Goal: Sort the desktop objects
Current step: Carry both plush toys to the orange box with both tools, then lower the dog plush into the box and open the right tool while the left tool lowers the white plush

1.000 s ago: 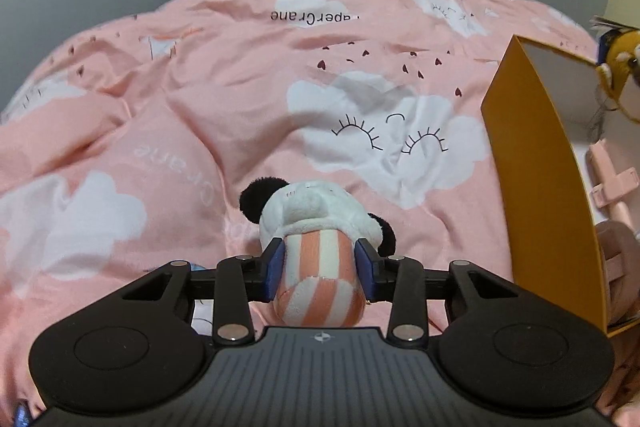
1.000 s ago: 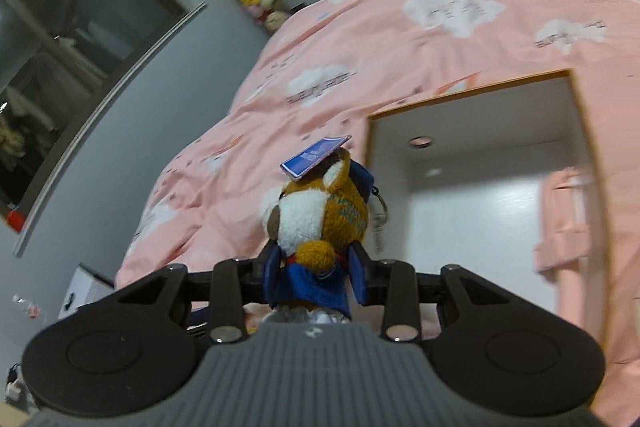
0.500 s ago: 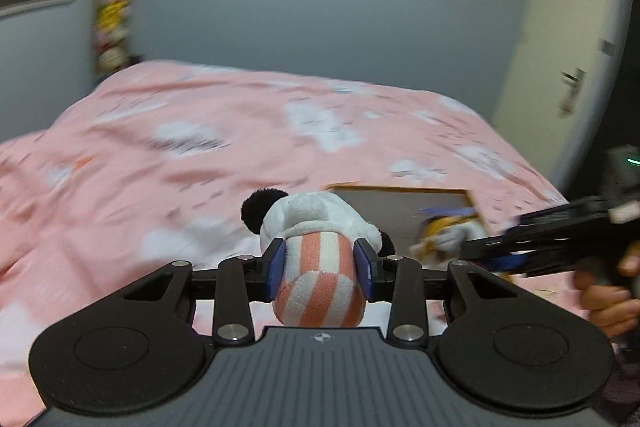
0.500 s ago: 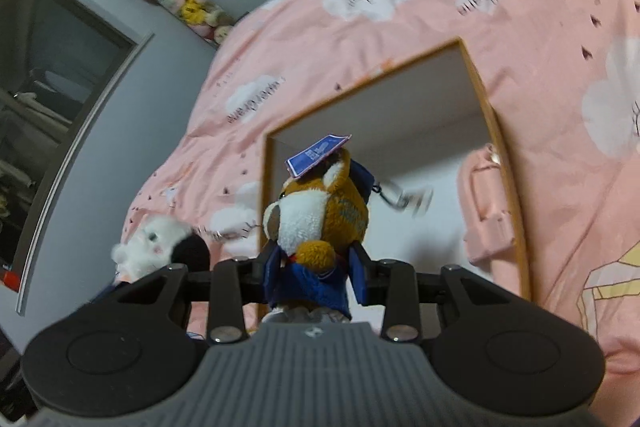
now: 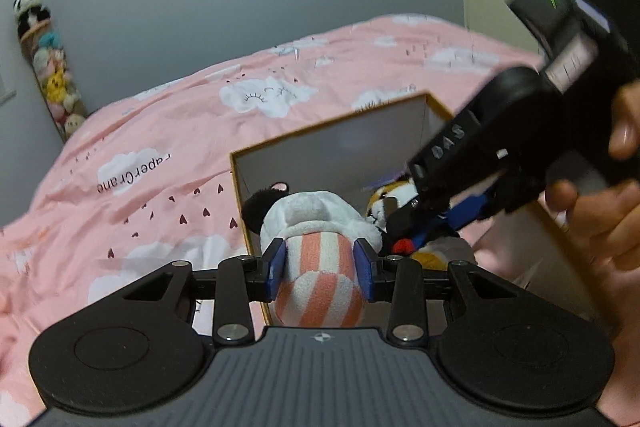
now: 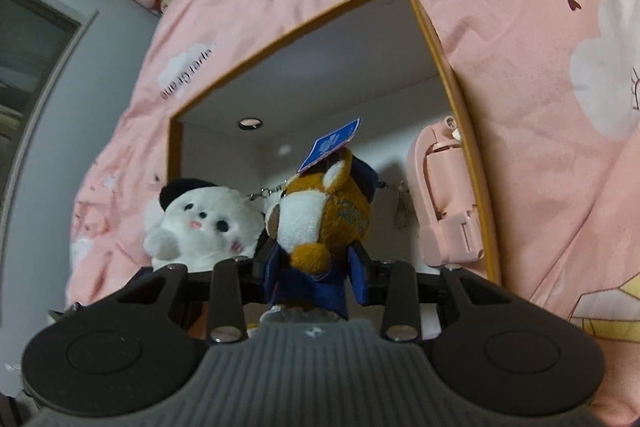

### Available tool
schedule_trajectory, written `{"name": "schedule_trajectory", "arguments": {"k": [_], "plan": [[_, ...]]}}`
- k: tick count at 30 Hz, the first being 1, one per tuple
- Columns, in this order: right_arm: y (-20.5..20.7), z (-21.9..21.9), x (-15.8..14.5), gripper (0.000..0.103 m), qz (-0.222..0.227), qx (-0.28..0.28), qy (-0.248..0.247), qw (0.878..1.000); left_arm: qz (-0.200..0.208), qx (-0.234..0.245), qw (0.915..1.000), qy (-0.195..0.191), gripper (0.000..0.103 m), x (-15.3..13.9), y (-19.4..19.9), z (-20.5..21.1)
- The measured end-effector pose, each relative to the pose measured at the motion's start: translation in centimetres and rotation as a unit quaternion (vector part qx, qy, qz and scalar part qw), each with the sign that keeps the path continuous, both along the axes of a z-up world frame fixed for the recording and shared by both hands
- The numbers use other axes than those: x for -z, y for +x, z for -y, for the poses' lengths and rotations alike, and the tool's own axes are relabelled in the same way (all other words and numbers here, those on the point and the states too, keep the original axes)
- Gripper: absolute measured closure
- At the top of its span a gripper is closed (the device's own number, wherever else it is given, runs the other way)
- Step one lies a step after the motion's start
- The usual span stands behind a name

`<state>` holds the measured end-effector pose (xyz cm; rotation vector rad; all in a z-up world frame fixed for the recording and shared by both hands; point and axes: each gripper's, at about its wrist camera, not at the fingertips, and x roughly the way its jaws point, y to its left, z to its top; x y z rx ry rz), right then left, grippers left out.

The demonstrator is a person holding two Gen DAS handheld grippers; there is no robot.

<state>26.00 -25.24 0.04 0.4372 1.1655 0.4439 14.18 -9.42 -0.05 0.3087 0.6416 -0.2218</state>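
behind the left gripper [image 5: 320,265] fingers pinching the panda plush [image 5: 308,215], half-hidden horse plush [image 5: 390,197]

2 wrist cams, close, share box [image 5: 280,151]

Dim, even indoor light with a cool cast. Soft shadows pool inside the box [image 6: 436,39], beneath its rim. In the left wrist view, the right claw [image 5: 420,227] above that box smears with motion blur. Fisheye bending curves both views' edges.
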Motion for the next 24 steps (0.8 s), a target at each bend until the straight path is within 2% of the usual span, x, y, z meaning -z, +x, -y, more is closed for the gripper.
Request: {"name": "schedule_trajectory", "arguments": {"k": [3,12,14,20,24], "plan": [[0.4,-0.5,0.6,0.069,-0.011,-0.004,-0.011,1.0,-0.013,0.0,0.9993,0.035,0.061,1.2,0.4,0.9],[1.7,-2.6,1.8,0.068,-0.015,-0.06,-0.078,0.995,-0.079,0.003,0.995,0.061,0.057,3.5,2.3,1.3],[1.8,-2.9,1.9,0.067,-0.014,-0.071,-0.088,0.993,-0.095,0.004,0.9937,0.059,0.056,3.9,2.6,1.3],[0.9,-3.0,1.0,0.067,0.017,-0.096,-0.129,0.987,-0.098,0.013,0.9937,0.051,0.053,4.0,2.3,0.8],[-0.3,-3.6,0.1,0.067,0.052,-0.124,-0.178,0.975,-0.094,0.032,0.9945,0.033,0.052,3.7,1.9,0.1]]}}
